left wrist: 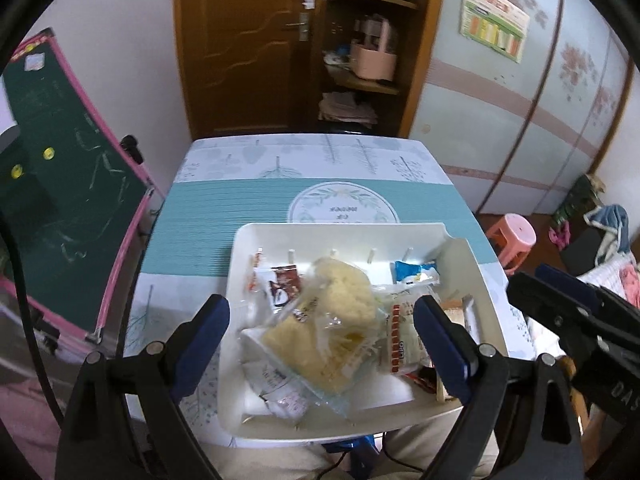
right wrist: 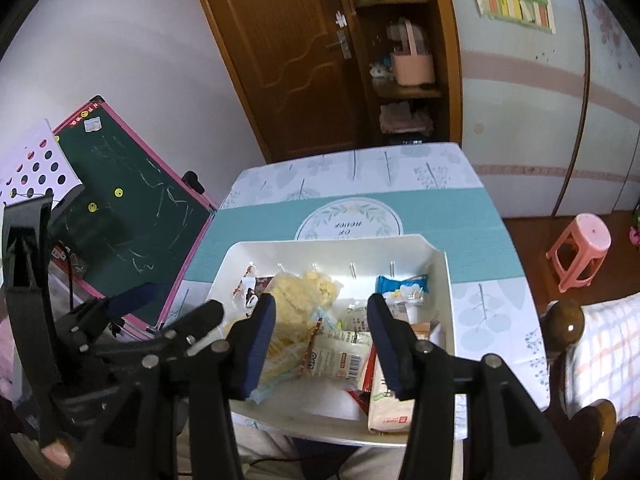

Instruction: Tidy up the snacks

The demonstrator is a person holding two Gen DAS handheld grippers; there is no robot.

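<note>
Two grippers sat low in frame, both hovering over the white bin (left wrist: 472, 280) w/ nothing between the pads. Left gripper (left wrist: 322, 322), bottom center of left wrist view, had jaws spread wide, blue pads apart on either side of the snack pile, no contact seen. Right gripper (right wrist: 322, 318), bottom center of right wrist view, had jaws parted to a mid gap, empty; pads above the packets, not pinching any.

Snacks were all inside the bin, mid-frame in both views: clear bag of yellow crackers (left wrist: 340, 320) lay on top at center-left, white packet w/ red stripe (left wrist: 400, 336) just beside it on the right, brown-and-white packet (left wrist: 282, 290) toward the bin's left wall, blue-and-white packet (left wrist: 416, 274) near the far right corner. A beige pouch (right wrist: 386, 404) w/ red label sat at the bin's near right edge in right wrist view, partly behind the right pad. Small white packets at the near left corner, print too blurred to read.

Bin rested on the teal-and-white table (left wrist: 224, 208), near edge. Green chalkboard (left wrist: 60, 184) w/ pink frame leaned at left of frame. Pink stool (right wrist: 580, 252) on the floor at right. Wooden door (left wrist: 244, 44) and shelf (left wrist: 372, 40) at upper center, far back.
</note>
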